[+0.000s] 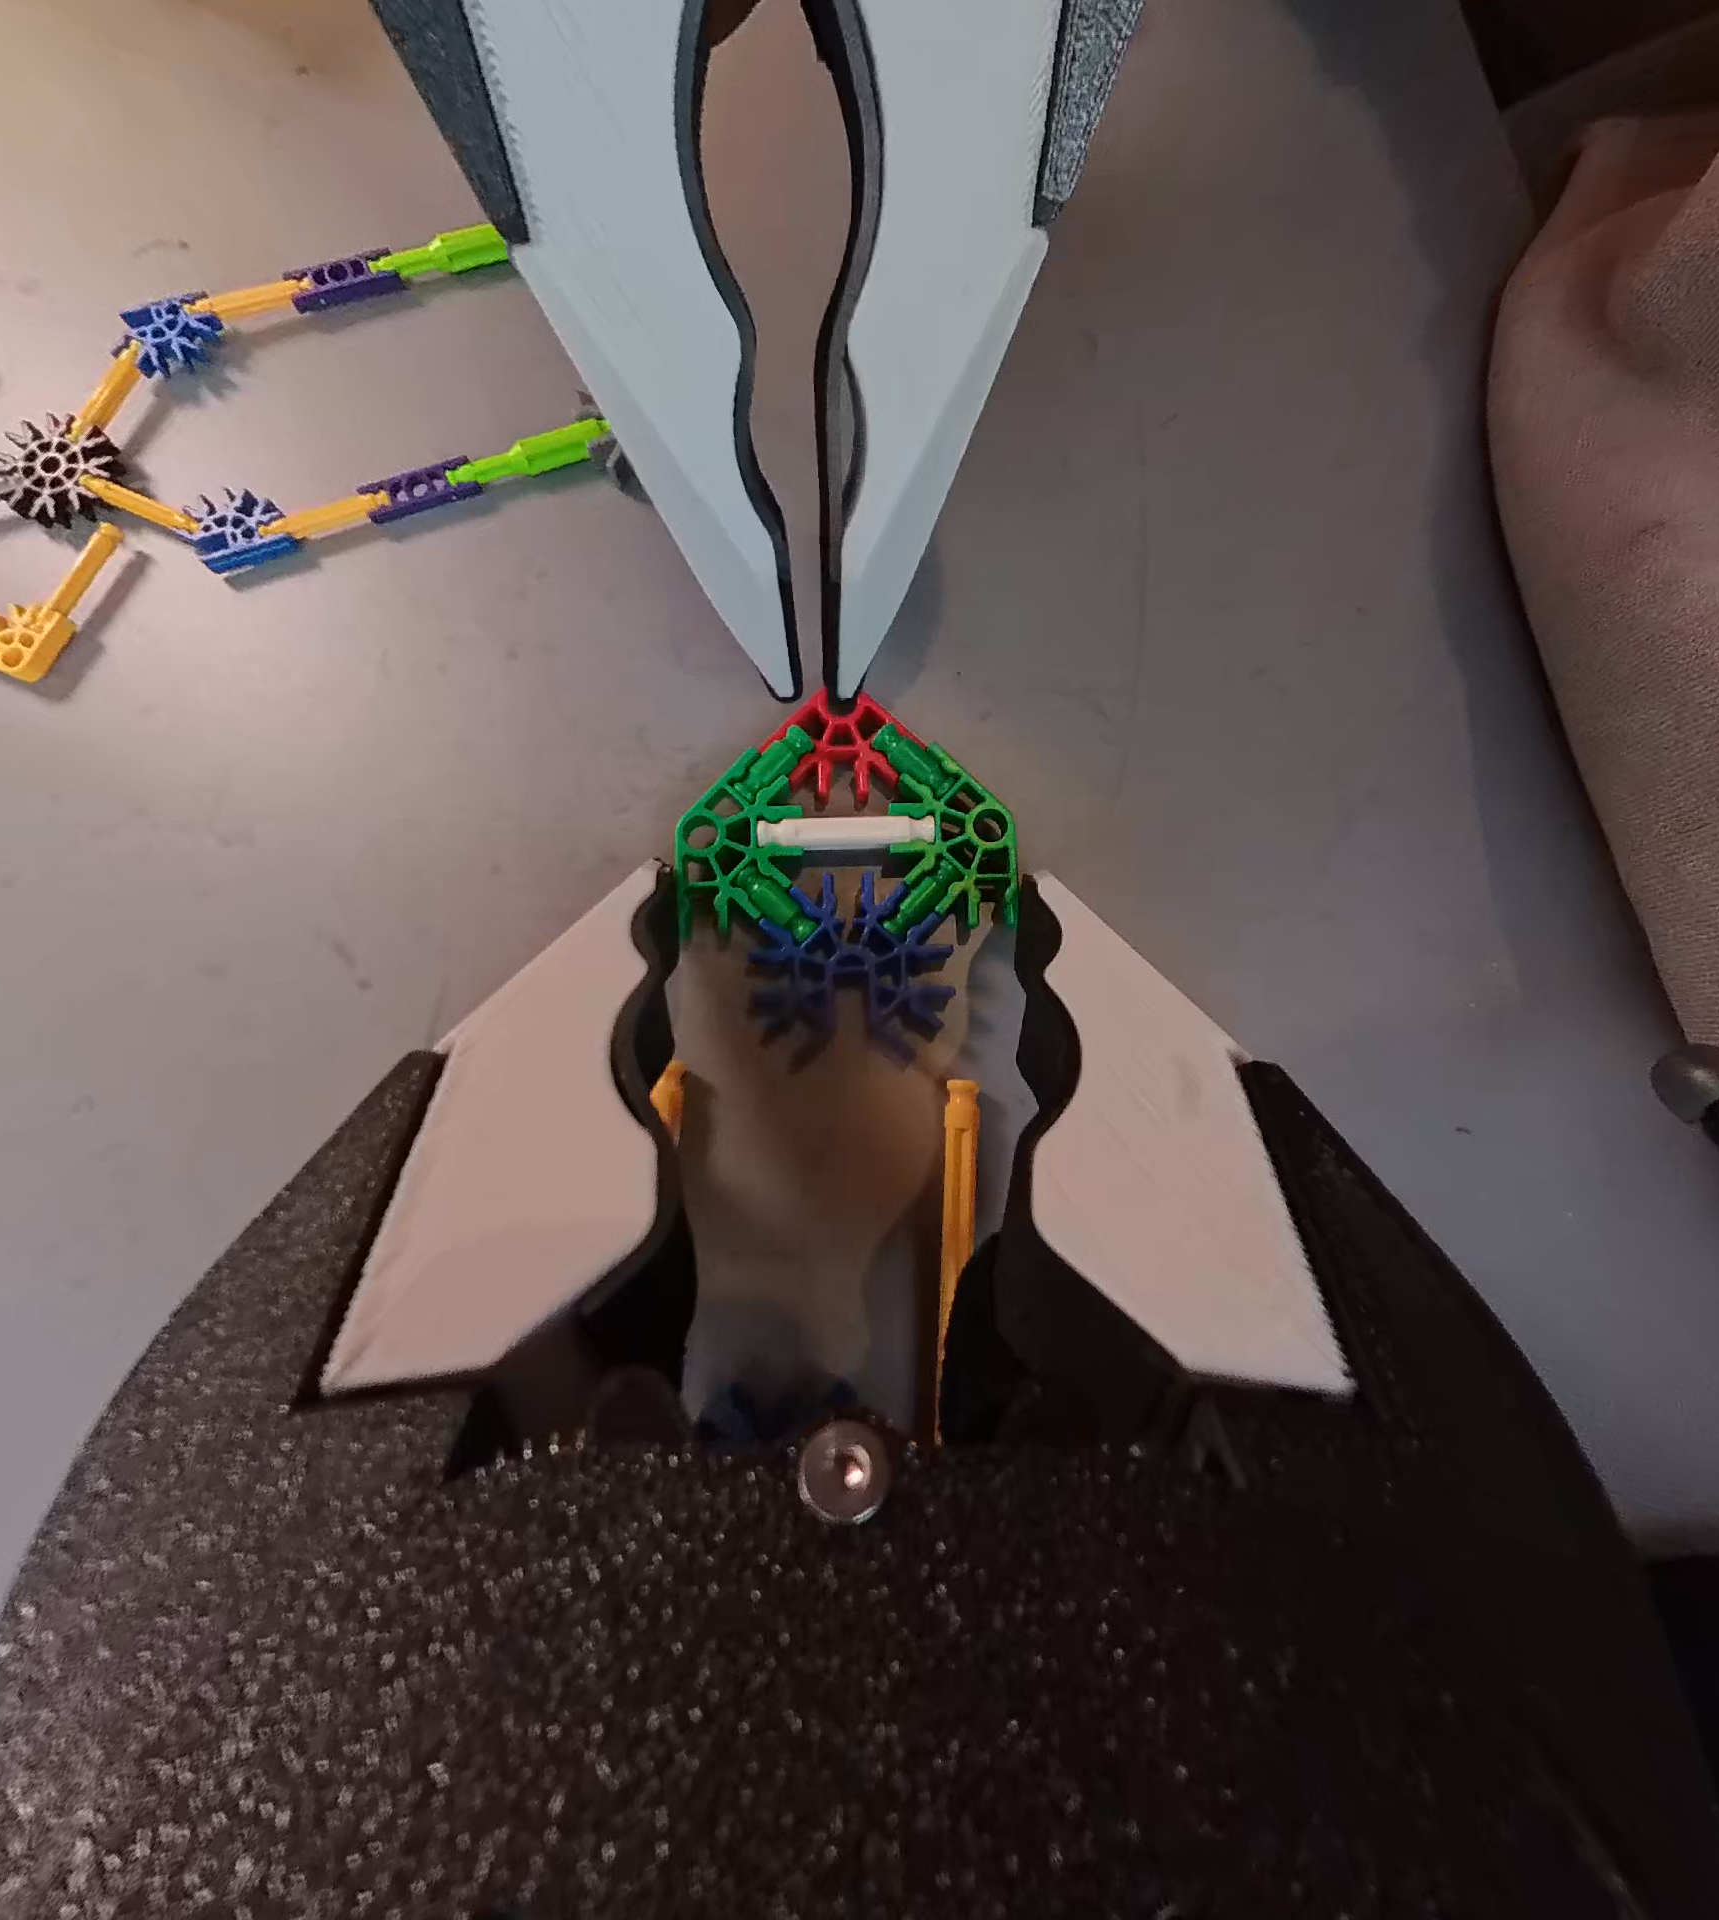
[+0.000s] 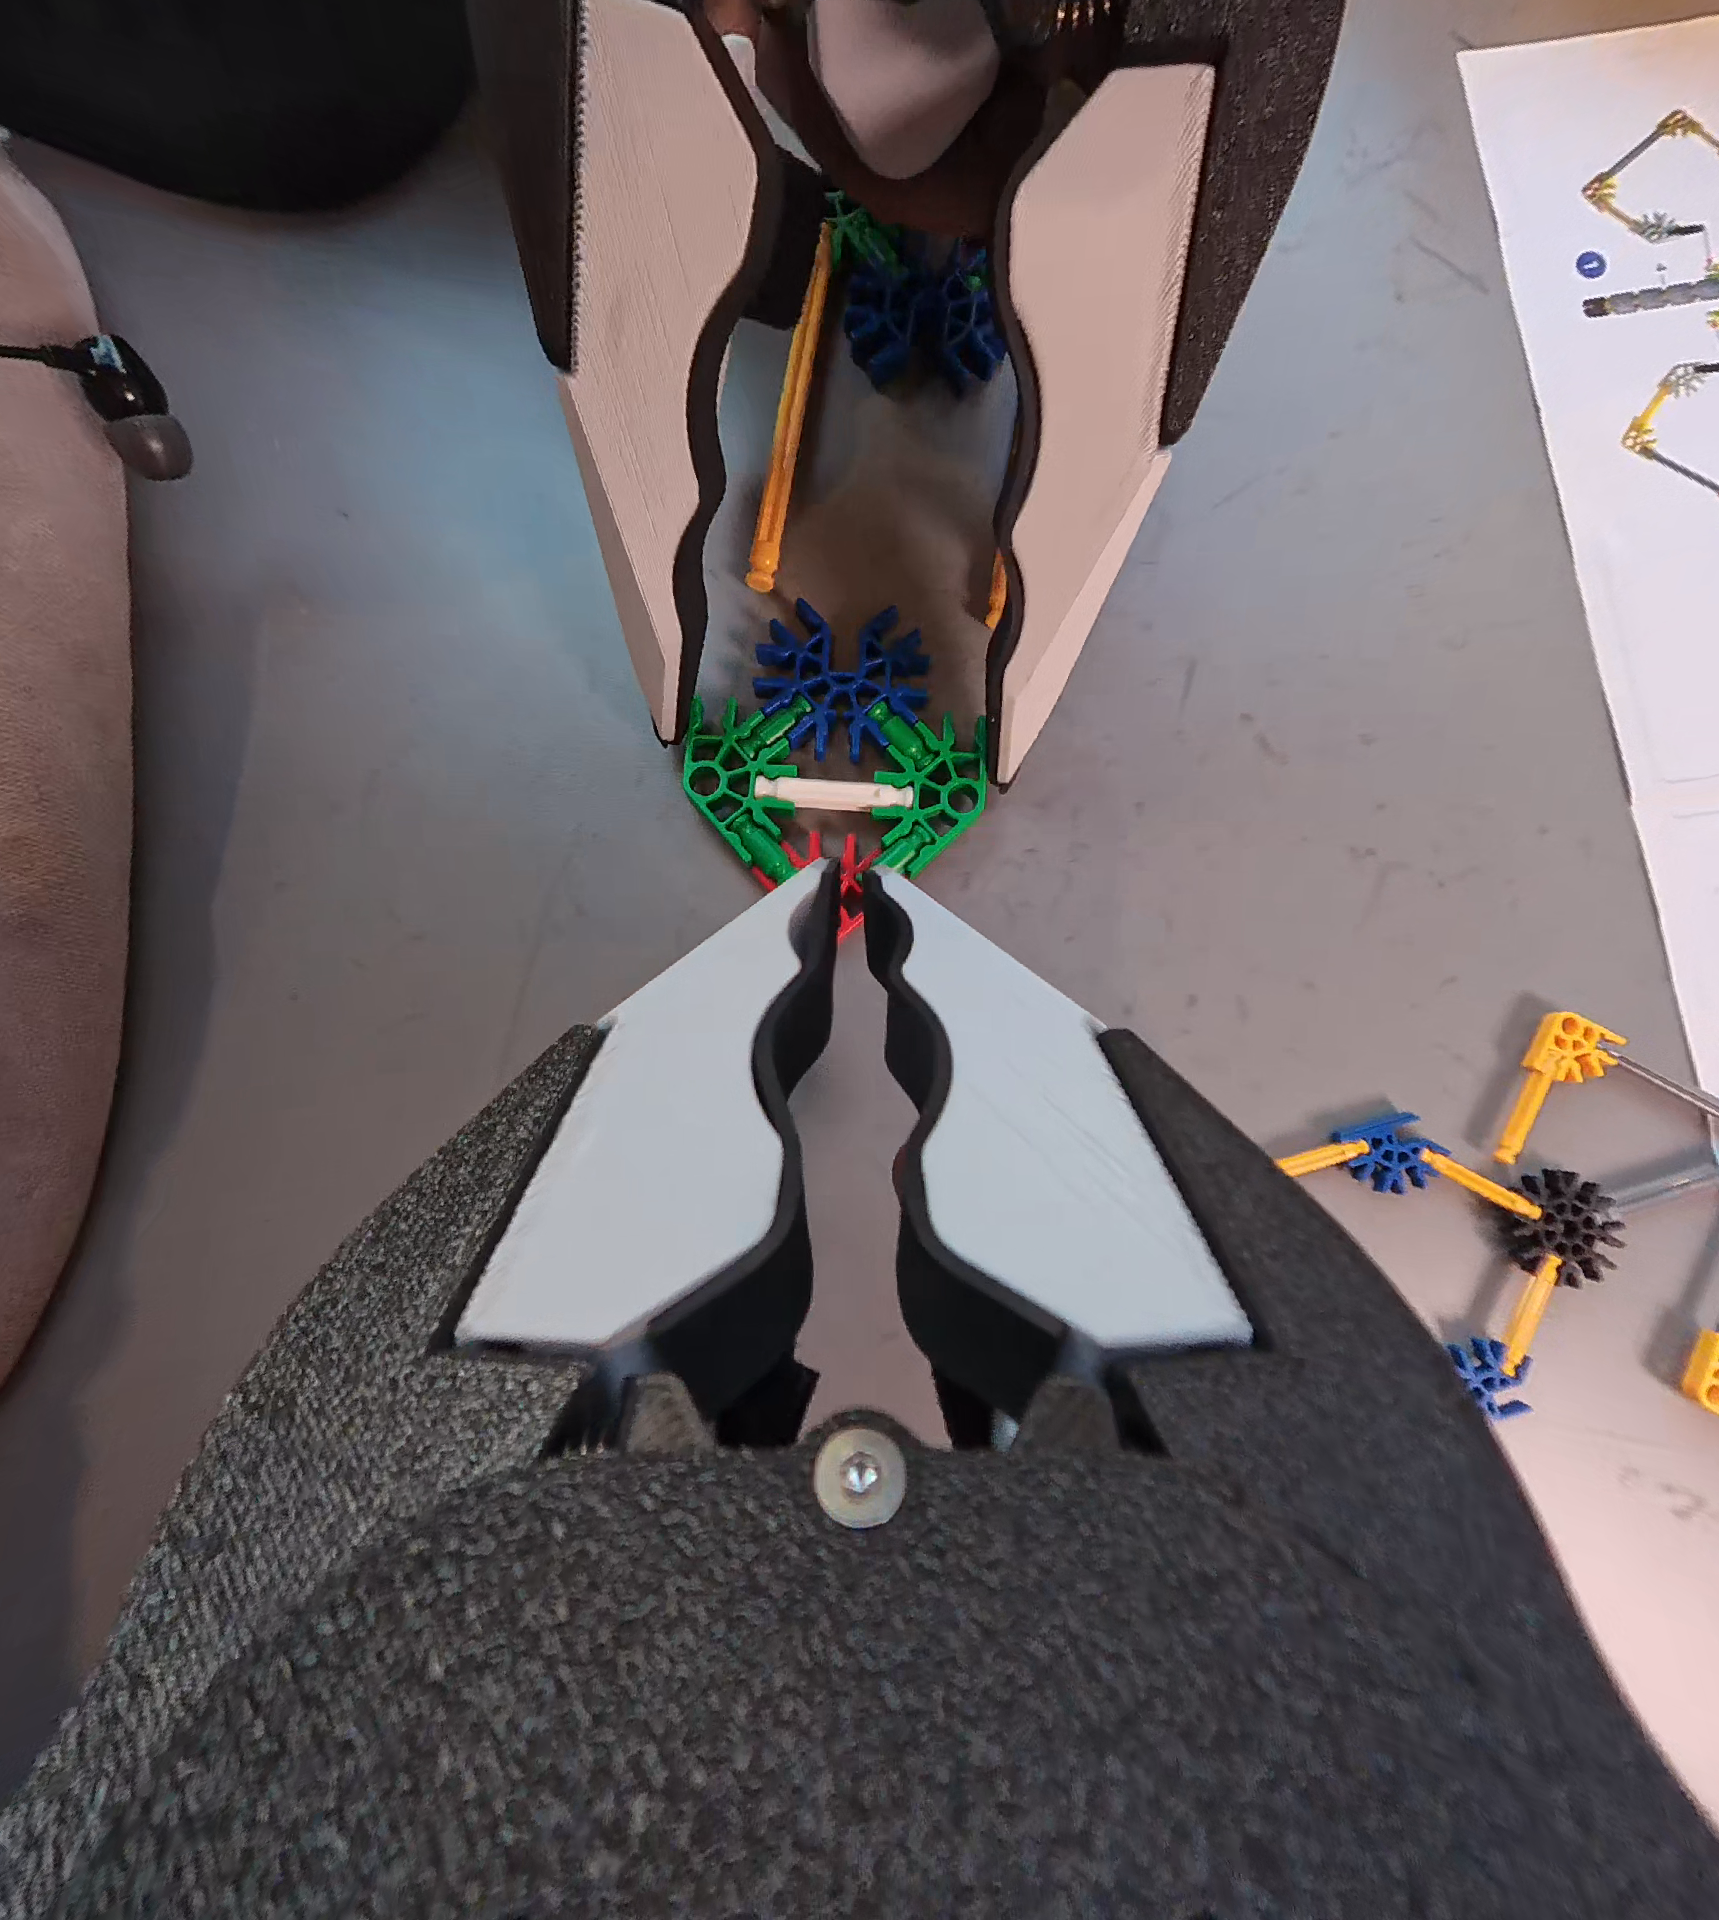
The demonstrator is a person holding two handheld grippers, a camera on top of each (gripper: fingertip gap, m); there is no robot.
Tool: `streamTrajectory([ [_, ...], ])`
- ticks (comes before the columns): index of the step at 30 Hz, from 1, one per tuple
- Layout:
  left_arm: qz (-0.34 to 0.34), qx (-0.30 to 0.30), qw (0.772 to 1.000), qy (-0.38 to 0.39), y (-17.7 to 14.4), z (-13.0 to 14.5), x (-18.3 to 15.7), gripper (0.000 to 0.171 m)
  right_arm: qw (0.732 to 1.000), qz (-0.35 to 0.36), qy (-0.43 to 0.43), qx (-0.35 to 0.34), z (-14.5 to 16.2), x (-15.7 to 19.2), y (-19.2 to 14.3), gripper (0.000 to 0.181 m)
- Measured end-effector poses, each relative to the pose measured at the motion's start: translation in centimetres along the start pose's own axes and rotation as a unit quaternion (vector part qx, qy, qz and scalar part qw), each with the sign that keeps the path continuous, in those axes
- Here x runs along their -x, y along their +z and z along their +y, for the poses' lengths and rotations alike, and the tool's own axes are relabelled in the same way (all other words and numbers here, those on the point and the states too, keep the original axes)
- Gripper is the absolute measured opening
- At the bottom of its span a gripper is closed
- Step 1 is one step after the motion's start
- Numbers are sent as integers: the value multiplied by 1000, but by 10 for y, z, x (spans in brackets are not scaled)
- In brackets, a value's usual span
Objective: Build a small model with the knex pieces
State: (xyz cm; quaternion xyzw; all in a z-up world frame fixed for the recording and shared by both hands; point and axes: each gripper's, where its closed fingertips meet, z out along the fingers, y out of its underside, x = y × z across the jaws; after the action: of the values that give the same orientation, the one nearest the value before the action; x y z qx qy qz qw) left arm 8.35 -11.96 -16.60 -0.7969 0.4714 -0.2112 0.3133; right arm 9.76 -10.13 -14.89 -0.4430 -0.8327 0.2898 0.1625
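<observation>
Here the left claw clamps the green connectors — right claw pinches the red connector.

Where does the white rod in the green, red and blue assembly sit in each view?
Left wrist view: white rod lies level at centre, between the green connectors, just above the blue one.
Right wrist view: white rod sits above centre, below the blue connector.
Shared landmark: red connector, at the right gripper's tips.
</observation>
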Motion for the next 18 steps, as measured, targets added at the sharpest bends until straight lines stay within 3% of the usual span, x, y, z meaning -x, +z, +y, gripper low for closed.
streamTrajectory([
  [9, -2, 1, 1000, 5, 1, -1, 0, 66, 998, 19, 5, 62, 5, -4, 10, 0],
  [18, -3, -1, 1000, 2, 3, 0, -2, 66, 993, -24, 41, 108, 8, -3, 14, 0],
])
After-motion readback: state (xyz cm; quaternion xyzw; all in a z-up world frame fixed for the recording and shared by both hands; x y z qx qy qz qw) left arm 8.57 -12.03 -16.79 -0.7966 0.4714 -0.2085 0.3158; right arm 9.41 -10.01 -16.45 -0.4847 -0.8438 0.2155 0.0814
